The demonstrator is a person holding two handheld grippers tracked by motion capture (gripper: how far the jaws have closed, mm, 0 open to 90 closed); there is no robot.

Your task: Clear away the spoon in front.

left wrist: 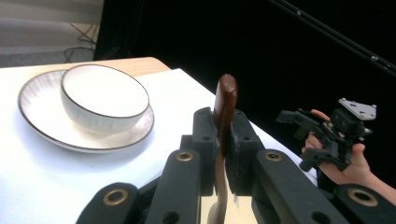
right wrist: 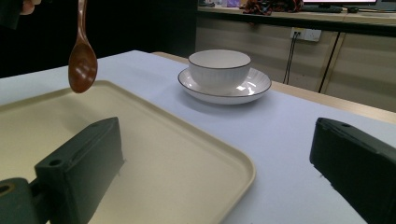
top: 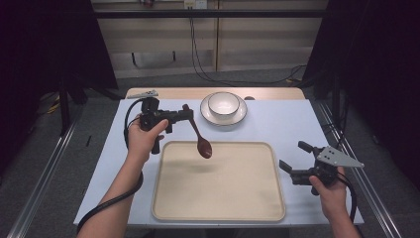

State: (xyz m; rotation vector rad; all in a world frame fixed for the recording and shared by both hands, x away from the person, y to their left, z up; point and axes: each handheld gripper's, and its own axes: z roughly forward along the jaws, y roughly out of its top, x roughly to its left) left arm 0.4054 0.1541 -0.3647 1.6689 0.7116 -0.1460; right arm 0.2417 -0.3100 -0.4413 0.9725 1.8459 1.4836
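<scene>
Two grippers work over a white-topped table (top: 277,124) as seen from the high view. The left gripper (top: 187,115) is held above the table's left side, near the tray's far left corner, and its jaws are pinched on the handle of a brown wooden spoon (top: 198,133). The spoon hangs slanting down, its bowl lowest, above the far edge of the beige tray (top: 218,203) and not touching it. Beyond the tray sits a white bowl (top: 223,103) on a white plate (top: 208,115). The right gripper (top: 293,159) is held low just beside the tray's right edge, its jaws spread with nothing between them.

From the left gripper view, the two black jaws press together on the spoon's handle (left wrist: 225,109), whose rounded end pokes up above them. To the left, the bowl (left wrist: 105,95) rests in the plate (left wrist: 39,119) on the white surface. Farther off at the right, the other hand holds the right gripper (left wrist: 299,120) against a dark background.

From the right gripper view, the jaws stand wide apart, one at the lower left over the tray (right wrist: 154,154), one at the right over the table (right wrist: 289,140). The spoon (right wrist: 82,60) dangles at the upper left, its bowl clear above the tray. The bowl (right wrist: 219,67) and plate (right wrist: 254,86) sit farther back.
</scene>
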